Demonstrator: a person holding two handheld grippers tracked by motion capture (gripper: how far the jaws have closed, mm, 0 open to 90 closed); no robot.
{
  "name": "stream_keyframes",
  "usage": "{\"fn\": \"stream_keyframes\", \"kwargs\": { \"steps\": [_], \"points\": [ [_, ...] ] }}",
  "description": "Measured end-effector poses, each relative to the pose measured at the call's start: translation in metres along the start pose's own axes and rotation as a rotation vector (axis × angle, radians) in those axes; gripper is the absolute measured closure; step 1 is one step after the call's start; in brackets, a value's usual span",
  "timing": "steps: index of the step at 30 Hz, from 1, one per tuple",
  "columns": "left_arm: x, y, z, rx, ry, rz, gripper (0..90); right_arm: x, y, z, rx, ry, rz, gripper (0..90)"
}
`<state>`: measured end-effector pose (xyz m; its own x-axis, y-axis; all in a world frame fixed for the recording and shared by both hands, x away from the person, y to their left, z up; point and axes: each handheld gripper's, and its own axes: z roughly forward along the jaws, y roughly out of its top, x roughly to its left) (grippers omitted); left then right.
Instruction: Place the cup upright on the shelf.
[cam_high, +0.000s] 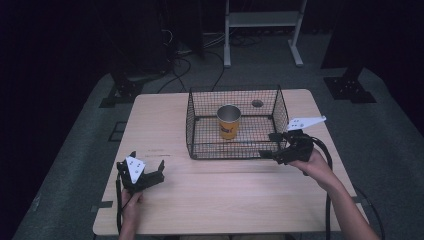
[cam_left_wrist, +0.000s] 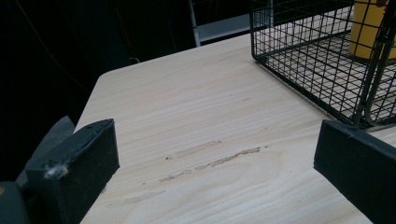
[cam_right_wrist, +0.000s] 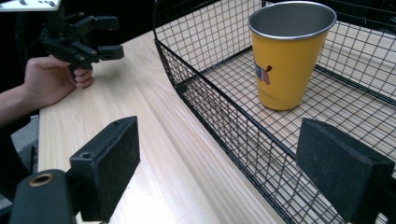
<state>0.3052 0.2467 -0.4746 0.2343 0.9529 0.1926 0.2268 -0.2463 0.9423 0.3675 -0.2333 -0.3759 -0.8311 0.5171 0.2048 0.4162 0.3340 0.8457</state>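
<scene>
A yellow, tapered metal cup (cam_high: 228, 123) with a bare steel rim stands upright on the floor of a black wire-mesh basket (cam_high: 200, 150) with a low front edge, left of its middle and clear of every wall. At four o'clock from the cup, the right gripper (cam_high: 274, 145) hangs at the basket's front right corner, jaws wide apart and holding nothing. The pale, smooth wood-grain table (cam_high: 225, 200) lies bare in front. At seven o'clock, well apart, the left gripper (cam_high: 147, 167) rests low over the table, jaws spread.
</scene>
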Motion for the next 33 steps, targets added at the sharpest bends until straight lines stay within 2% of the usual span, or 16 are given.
{"fn": "stream_keyframes", "kwargs": {
  "steps": [4, 6, 25, 33],
  "points": [
    [0.0, 0.0, 0.0, 0.0, 0.0, 0.0, 0.0, 0.002, -0.006, -0.001, -0.003, 0.01, 0.004, 13.1],
    [0.0, 0.0, 0.0, 0.0, 0.0, 0.0, 0.0, 0.003, -0.009, -0.002, 0.004, 0.002, -0.002, 13.1],
    [0.0, 0.0, 0.0, 0.0, 0.0, 0.001, 0.0, 0.002, -0.045, -0.011, -0.008, -0.021, 0.038, 13.4],
    [0.0, 0.0, 0.0, 0.002, 0.0, 0.003, 0.0, 0.001, -0.055, -0.015, -0.014, -0.028, 0.055, 13.4]
  ]
}}
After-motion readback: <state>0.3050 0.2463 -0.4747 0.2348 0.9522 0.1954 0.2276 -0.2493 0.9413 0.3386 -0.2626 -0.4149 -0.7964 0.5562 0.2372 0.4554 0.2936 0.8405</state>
